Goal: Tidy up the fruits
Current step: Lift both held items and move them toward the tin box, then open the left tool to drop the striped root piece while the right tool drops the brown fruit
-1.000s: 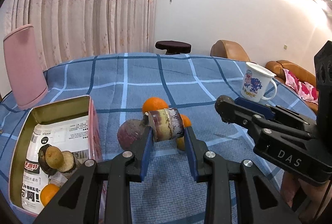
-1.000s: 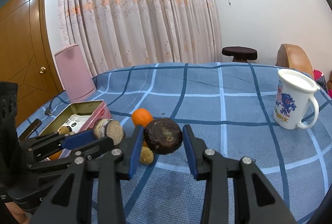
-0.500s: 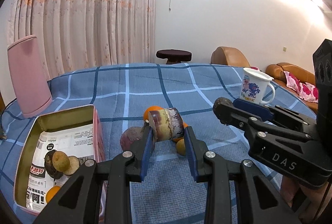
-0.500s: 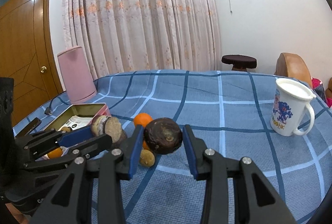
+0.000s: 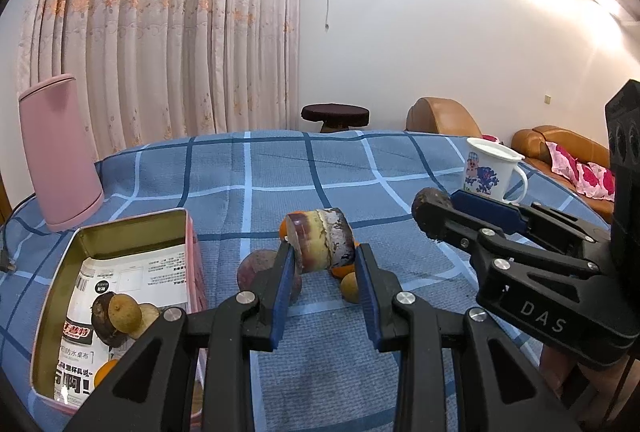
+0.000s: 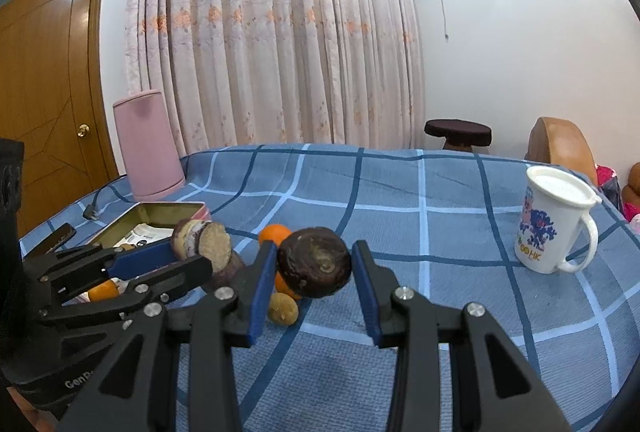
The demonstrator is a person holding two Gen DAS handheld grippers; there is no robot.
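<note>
My left gripper [image 5: 322, 252] is shut on a short cut chunk of purple and yellow cane [image 5: 320, 240], held above the blue checked tablecloth. My right gripper [image 6: 314, 264] is shut on a dark brown round fruit [image 6: 316, 262], also held off the cloth. In the right wrist view the left gripper [image 6: 192, 248] and its cane chunk [image 6: 204, 244] sit just to the left. On the cloth below lie an orange [image 6: 274, 234], a small tan fruit [image 6: 282, 308] and a purple round fruit [image 5: 256, 268]. An open pink tin [image 5: 132, 228] at the left holds several small fruits [image 5: 120, 312].
A white printed mug [image 6: 552, 224] stands at the right of the table. A tall pink container [image 5: 60, 152] stands at the back left, with a cable beside it. Curtains, a stool and brown sofas lie beyond the table's far edge.
Both views have tipped slightly upward, so the table sits lower in the pictures. Each gripper still holds the same piece, and nothing on the cloth has moved.
</note>
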